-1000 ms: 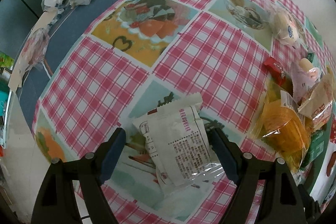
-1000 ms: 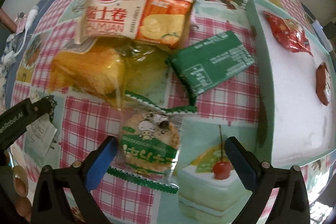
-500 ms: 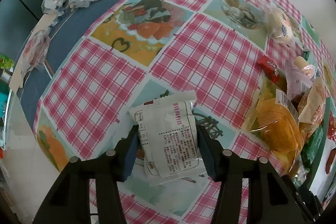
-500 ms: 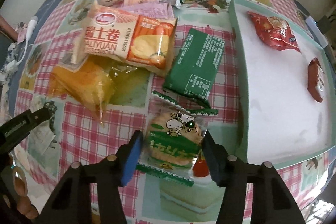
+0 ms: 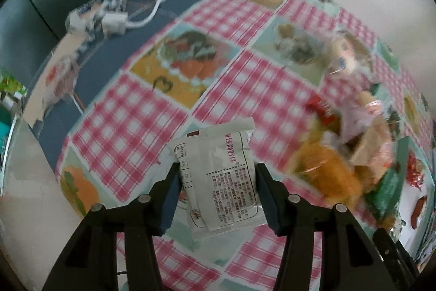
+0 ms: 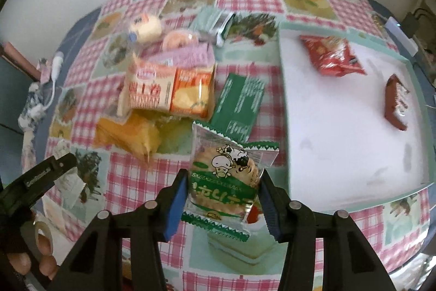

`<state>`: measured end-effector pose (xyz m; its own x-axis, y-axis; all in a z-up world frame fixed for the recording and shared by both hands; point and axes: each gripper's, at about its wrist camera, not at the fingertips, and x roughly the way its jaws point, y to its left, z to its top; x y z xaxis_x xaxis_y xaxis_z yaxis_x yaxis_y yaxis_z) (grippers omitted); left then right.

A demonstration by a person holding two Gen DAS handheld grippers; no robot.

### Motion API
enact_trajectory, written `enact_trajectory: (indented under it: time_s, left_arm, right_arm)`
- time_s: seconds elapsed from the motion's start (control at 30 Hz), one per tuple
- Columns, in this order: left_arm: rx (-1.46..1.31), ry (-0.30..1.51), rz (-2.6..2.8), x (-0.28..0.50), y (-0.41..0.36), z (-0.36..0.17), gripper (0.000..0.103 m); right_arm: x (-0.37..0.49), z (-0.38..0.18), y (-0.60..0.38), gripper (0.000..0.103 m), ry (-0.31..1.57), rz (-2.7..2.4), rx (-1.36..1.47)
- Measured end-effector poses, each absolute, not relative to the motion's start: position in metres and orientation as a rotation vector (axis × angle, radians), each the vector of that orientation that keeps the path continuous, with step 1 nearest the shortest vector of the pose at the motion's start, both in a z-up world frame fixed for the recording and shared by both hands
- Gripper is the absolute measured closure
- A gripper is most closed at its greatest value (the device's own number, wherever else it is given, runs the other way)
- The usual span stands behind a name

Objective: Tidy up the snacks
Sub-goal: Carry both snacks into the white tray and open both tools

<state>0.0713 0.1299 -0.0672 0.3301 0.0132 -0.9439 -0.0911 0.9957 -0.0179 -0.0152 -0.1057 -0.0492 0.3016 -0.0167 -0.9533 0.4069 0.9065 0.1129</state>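
Two packets are in our grip at once right now: the left gripper has its jaws pinched in on a white packet with its printed back facing us, and the right gripper is squeezed onto a green cracker packet with a cartoon cow on it. Both sets of jaws are only part way in, stopped by the packets themselves, and both packets look lifted clear of the checked tablecloth. So we'd say the picking-up is done and we're at the carry step. Next move, as we read it, is swinging both over to the white tray with the green rim and letting go gently, somewhere clear of the red bag and the small dark red packet already in there. The leftover pile of orange and green wrappers sits just beside the tray. The right view gives us the whole tray plus the other gripper and fingers at the lower left; the left view only catches a blurry edge of that, but shows a white cable and scraps at the far table edge.
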Motion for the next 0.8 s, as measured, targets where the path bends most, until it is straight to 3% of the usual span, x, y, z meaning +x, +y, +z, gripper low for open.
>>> enact_trajectory:
  time_s: [0.37,0.8]
  left_arm:
    - [0.035,1.165,-0.142,0.044,0.037,-0.019,0.048]
    - [0.178,1.125,-0.333,0.025,-0.077,-0.006,0.048]
  right_arm:
    - [-0.025,-0.043,-0.145,0.05,1.167,-0.383,0.483]
    - [-0.074,-0.049,-0.238,0.05,1.132,-0.601,0.711]
